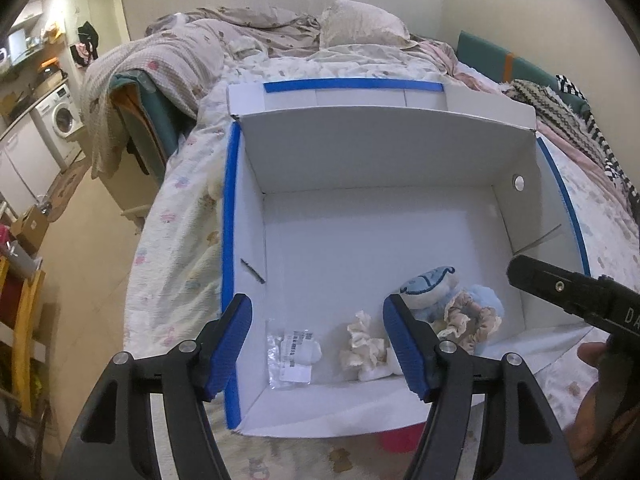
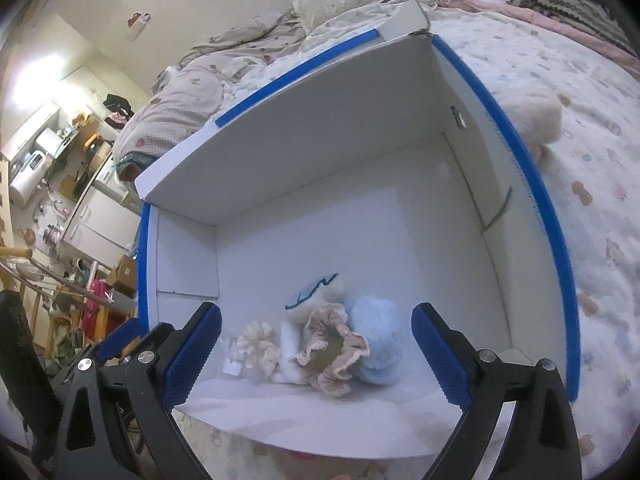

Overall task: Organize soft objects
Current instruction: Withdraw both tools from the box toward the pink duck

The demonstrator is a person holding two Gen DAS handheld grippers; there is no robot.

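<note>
A white cardboard box point(image 1: 360, 152) with blue-taped edges lies open on the bed; it also shows in the right wrist view point(image 2: 320, 128). Inside, near its front wall, lie a blue and white plush toy point(image 1: 430, 284), a beige frilly scrunchie point(image 1: 472, 322), a cream scrunchie point(image 1: 364, 344) and a clear plastic packet point(image 1: 294, 354). In the right wrist view the beige scrunchie point(image 2: 334, 350), a fluffy light blue piece point(image 2: 378, 338) and the cream scrunchie point(image 2: 256, 342) show. My left gripper point(image 1: 318, 348) is open and empty above the box front. My right gripper point(image 2: 316, 354) is open and empty above the soft pile.
The box rests on a bed with a floral cover point(image 1: 176, 240). Crumpled bedding and a pillow point(image 1: 360, 24) lie behind it. A pink fluffy item point(image 2: 532, 116) lies right of the box. A washing machine point(image 1: 60, 116) and cluttered shelves stand at the left.
</note>
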